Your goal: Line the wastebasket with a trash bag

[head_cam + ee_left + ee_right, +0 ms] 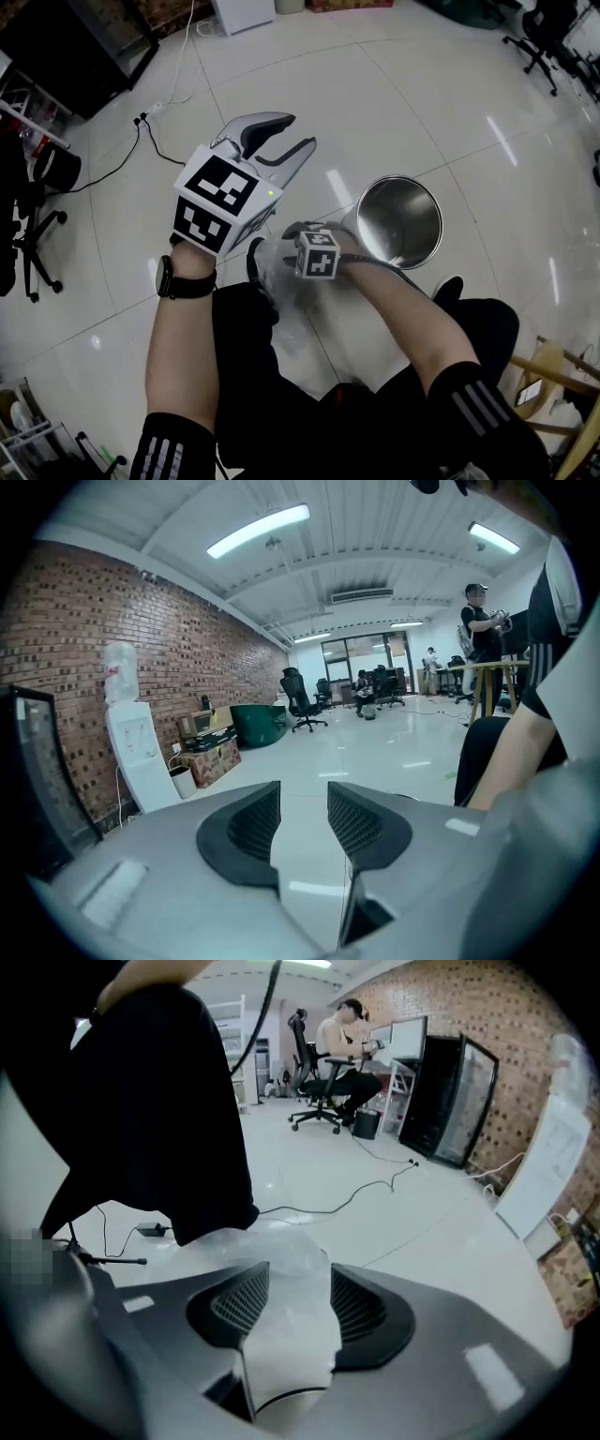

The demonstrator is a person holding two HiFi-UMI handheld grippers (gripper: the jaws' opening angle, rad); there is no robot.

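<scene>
Trash bag (281,1241) is the see-through crinkly plastic down low by the person's knees. Only the right gripper view shows it properly. There it fills the gap between the right gripper (300,1271) jaws, which are spread wide and not pinching it. The head view just gets a pale smear of it behind the marker cube. The left gripper (303,791) is held nearer the head camera, its 2 jaws partly apart with only floor showing between them. The wastebasket (412,220) stands upright on the glossy white tile floor (450,94) just right of the grippers, and its inside is all bare shiny metal. The left gripper view adds a brick wall (122,621), a water dispenser (141,752) and an office chair (300,700). The right gripper view shows a cable (325,1206) trailing across the tiles.
</scene>
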